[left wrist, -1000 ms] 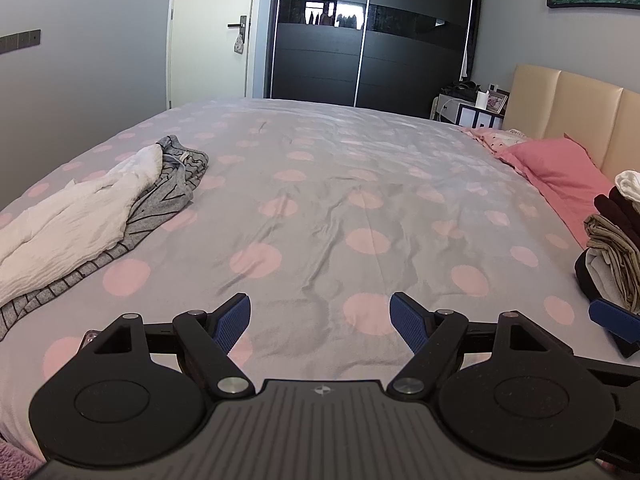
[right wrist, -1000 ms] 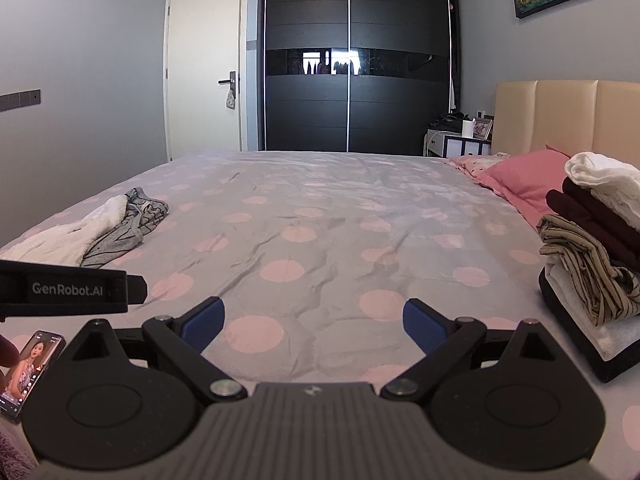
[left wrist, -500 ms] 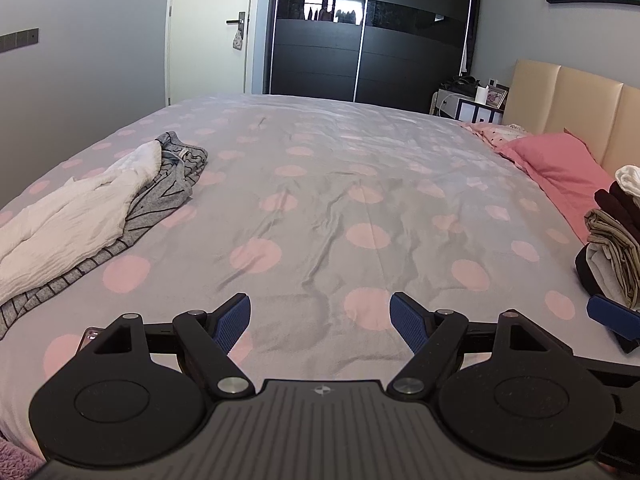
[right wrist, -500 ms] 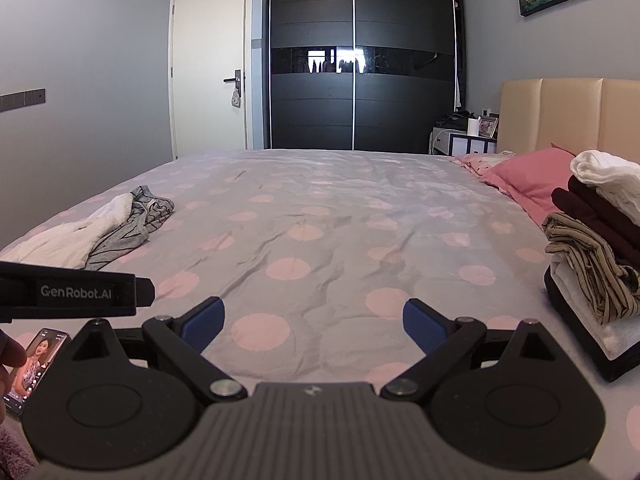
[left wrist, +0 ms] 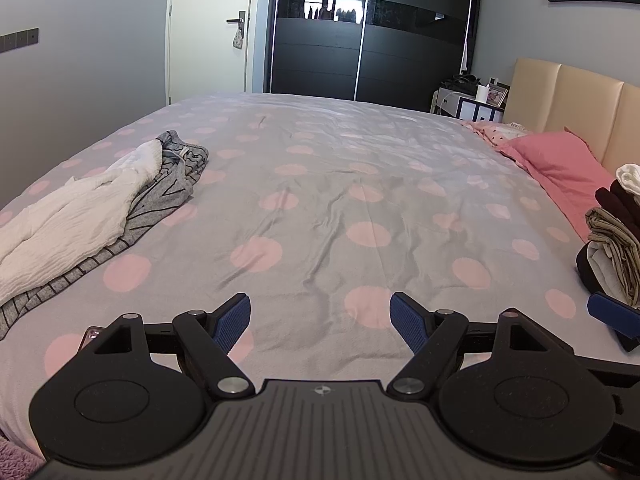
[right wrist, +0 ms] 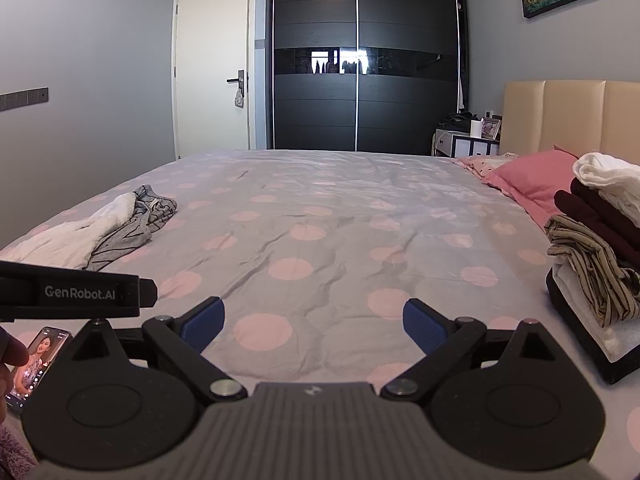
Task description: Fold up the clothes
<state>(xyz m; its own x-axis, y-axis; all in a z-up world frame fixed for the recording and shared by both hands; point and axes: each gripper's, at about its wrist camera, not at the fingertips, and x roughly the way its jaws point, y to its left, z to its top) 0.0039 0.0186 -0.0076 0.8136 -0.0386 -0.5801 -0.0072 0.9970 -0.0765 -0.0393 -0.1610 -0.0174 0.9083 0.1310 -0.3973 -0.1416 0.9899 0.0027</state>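
A crumpled white garment (left wrist: pixel 68 220) lies on a grey striped garment (left wrist: pixel 168 188) at the left of the bed; both also show in the right wrist view, the white one (right wrist: pixel 68 236) and the grey one (right wrist: pixel 132 228). A stack of folded clothes (right wrist: pixel 596 240) sits at the right edge, also in the left wrist view (left wrist: pixel 612 240). My left gripper (left wrist: pixel 320 320) is open and empty above the near bedspread. My right gripper (right wrist: pixel 312 324) is open and empty, far from both piles.
The grey bedspread with pink dots (left wrist: pixel 340 200) covers the bed. A pink pillow (right wrist: pixel 532 180) lies by the beige headboard (right wrist: pixel 580 120). A phone (right wrist: pixel 36 360) lies at the near left edge. A dark wardrobe (right wrist: pixel 360 60) and a door (right wrist: pixel 216 68) stand beyond.
Both views have tilted up slightly and shifted a little; the clothes have not moved. Both grippers stay open.
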